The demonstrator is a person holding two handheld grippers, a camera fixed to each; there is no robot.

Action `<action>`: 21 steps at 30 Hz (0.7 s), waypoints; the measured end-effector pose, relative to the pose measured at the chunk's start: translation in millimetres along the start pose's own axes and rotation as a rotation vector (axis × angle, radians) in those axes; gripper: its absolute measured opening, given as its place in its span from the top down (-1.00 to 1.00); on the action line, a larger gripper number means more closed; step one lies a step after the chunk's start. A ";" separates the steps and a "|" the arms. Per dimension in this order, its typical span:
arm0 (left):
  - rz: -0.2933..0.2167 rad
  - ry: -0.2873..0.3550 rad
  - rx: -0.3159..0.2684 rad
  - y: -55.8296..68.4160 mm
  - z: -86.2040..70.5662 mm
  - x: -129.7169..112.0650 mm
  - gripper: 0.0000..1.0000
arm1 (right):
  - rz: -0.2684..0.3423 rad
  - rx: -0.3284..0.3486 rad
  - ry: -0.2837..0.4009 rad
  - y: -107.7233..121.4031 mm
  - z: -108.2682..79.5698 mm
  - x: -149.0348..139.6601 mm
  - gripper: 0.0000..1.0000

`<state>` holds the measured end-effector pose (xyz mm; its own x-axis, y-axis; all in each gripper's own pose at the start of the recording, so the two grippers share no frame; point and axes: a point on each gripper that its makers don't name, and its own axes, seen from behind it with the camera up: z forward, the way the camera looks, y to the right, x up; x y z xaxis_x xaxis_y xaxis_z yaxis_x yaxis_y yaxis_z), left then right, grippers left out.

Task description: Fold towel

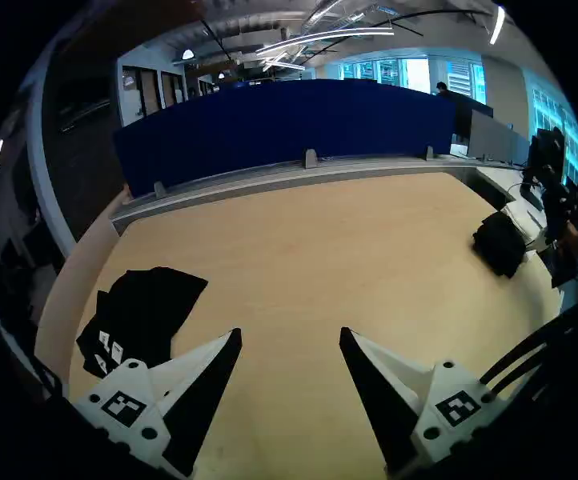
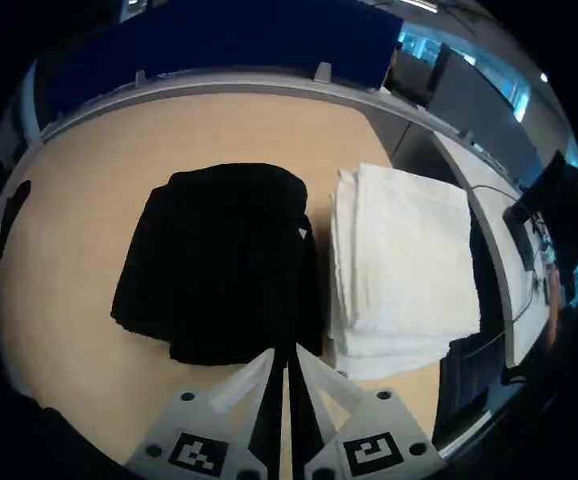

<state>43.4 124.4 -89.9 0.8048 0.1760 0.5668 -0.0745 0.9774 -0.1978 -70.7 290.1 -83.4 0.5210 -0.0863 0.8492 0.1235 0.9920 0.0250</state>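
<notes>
In the right gripper view a folded black towel (image 2: 225, 256) lies on the wooden table (image 2: 89, 160). A stack of folded white towels (image 2: 405, 264) sits right beside it. My right gripper (image 2: 287, 372) is shut, its fingertips together at the black towel's near edge, and I see no cloth between them. In the left gripper view my left gripper (image 1: 289, 344) stands open above bare tabletop (image 1: 329, 240) with nothing between its fingers. A crumpled black cloth (image 1: 141, 316) with small white tags lies to its left. A dark folded pile (image 1: 501, 242) rests far off at the table's right edge.
A blue partition (image 1: 289, 128) runs along the table's far side. Monitors and cables (image 1: 557, 184) crowd the neighbouring desk on the right. A second desk with a dark screen (image 2: 557, 208) stands past the white towels. A strip of black cloth (image 2: 13, 210) lies at the table's left edge.
</notes>
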 end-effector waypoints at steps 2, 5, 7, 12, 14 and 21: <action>0.002 0.000 -0.001 0.8 0.3 0.6 -0.81 | -0.003 -0.001 0.017 -0.8 -2.6 1.1 0.90; 0.005 0.001 -0.004 1.9 1.3 1.5 -0.81 | -0.007 -0.005 0.040 -0.8 -7.1 1.9 0.84; 0.006 0.001 -0.006 2.4 2.1 2.1 -0.81 | -0.008 -0.006 0.051 -1.0 -9.6 2.2 0.78; 0.006 0.003 -0.013 4.7 4.4 3.6 -0.81 | -0.008 -0.011 0.074 -0.2 -15.8 4.3 0.61; 0.009 0.004 -0.014 5.5 4.8 4.1 -0.81 | -0.009 -0.012 0.082 -0.7 -18.6 5.0 0.51; 0.009 0.005 -0.017 6.0 4.5 4.5 -0.81 | -0.015 -0.022 0.097 -1.2 -26.9 5.4 0.08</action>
<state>43.9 131.5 -85.0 0.8069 0.1839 0.5613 -0.0715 0.9737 -0.2161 -45.3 286.0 -93.1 0.5982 -0.1111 0.7936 0.1499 0.9884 0.0253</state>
